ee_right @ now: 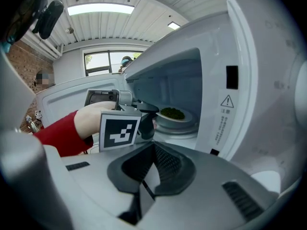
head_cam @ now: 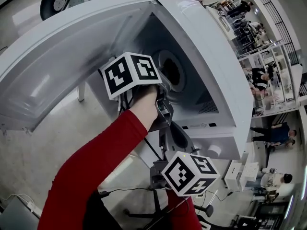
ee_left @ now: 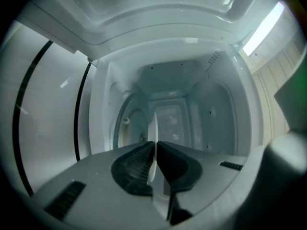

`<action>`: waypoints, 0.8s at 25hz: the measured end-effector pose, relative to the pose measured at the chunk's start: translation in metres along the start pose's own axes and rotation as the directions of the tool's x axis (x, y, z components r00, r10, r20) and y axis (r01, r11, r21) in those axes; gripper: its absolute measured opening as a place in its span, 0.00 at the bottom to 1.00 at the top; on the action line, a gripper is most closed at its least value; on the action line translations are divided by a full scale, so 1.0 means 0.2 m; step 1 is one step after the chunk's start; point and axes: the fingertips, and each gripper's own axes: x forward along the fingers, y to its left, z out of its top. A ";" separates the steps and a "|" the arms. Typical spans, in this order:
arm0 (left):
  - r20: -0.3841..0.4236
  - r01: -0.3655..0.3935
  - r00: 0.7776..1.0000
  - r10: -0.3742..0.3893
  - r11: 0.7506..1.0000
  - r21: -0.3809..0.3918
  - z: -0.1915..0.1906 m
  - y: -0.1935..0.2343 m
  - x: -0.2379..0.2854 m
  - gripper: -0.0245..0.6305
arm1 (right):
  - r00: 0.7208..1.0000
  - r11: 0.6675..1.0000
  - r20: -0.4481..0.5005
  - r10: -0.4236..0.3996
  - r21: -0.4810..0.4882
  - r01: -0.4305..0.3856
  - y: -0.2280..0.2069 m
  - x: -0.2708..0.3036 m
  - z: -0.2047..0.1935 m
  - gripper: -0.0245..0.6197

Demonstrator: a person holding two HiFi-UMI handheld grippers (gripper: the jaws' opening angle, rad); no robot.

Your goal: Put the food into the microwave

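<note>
Inside open microwave (ee_right: 268, 80): plate (ee_right: 189, 117) of green food (ee_right: 171, 113) apparently set down, rim clamped in left gripper (ee_left: 154, 150). Right gripper (ee_right: 146, 176) closed on nothing, held back outside. Remaining, likely: release plate, withdraw, shut door (head_cam: 62, 56).

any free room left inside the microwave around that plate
Crowded at the door-side front of the opening, where the left gripper clamps the plate rim. Bare room: above the food up to the cavity ceiling, and a narrow floor strip between the plate and the microwave's right wall.
</note>
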 end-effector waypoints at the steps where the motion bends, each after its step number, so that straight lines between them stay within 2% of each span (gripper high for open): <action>1: -0.003 -0.005 1.000 0.005 1.000 0.005 -0.01 0.00 0.01 0.08 | 1.000 1.000 0.003 -0.002 0.000 0.002 -0.01 0.00 0.01 0.06; 9: -0.017 -0.051 0.998 0.052 0.997 0.059 0.02 0.01 0.06 0.07 | 1.000 1.000 0.007 -0.003 -0.003 0.003 0.01 0.02 0.03 0.06; 13: -0.030 -0.089 0.995 0.093 0.989 0.118 0.02 0.01 0.07 0.07 | 1.000 1.000 0.005 -0.005 -0.005 0.005 0.01 0.02 0.04 0.06; 20: -0.046 -0.139 0.988 0.149 0.977 0.164 -0.01 0.00 0.09 0.07 | 1.000 1.000 0.002 -0.004 -0.012 0.004 -0.01 0.00 0.05 0.06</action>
